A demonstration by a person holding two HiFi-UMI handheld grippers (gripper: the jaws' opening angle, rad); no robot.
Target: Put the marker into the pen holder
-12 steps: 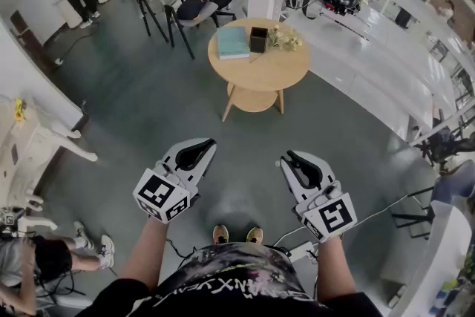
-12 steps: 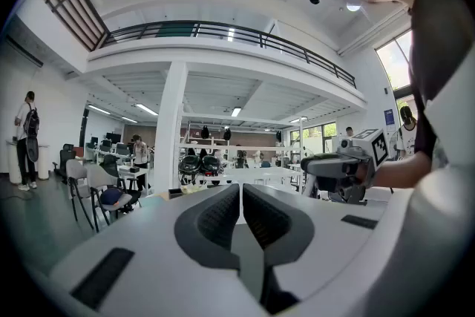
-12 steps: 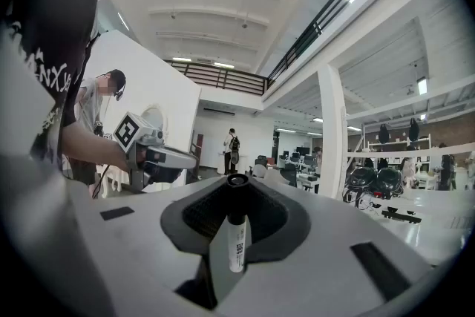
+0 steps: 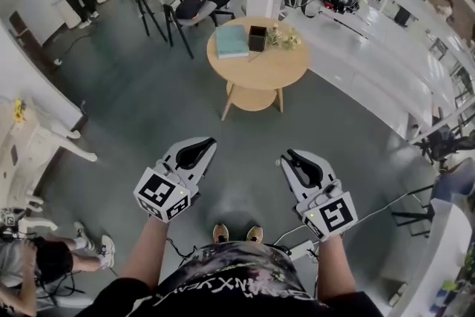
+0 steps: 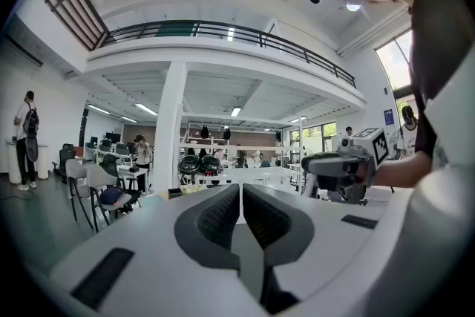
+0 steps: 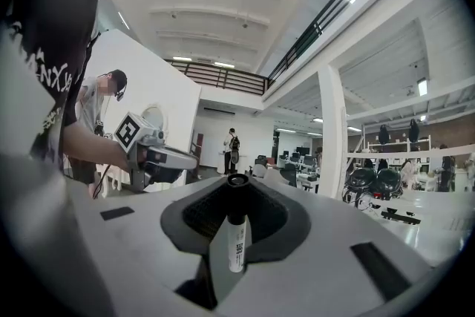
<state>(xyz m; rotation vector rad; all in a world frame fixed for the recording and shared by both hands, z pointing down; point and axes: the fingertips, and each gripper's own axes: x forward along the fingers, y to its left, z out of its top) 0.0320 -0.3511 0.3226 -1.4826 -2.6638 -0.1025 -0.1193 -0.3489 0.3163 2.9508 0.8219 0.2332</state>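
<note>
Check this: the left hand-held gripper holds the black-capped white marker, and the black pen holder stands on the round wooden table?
Wrong side: the right hand-held gripper holds the black-capped white marker, as the right gripper view shows. The rest stands.

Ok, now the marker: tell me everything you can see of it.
The marker has a white barrel with a small dark printed label and a black end, apparently the cap, pointing away from the camera. It lies lengthwise along the right gripper, clamped between the jaws' dark ribbed pads, which press on its sides. Nothing else touches it. It is held in the air, well short of the round table. The head view does not show it clearly.
</note>
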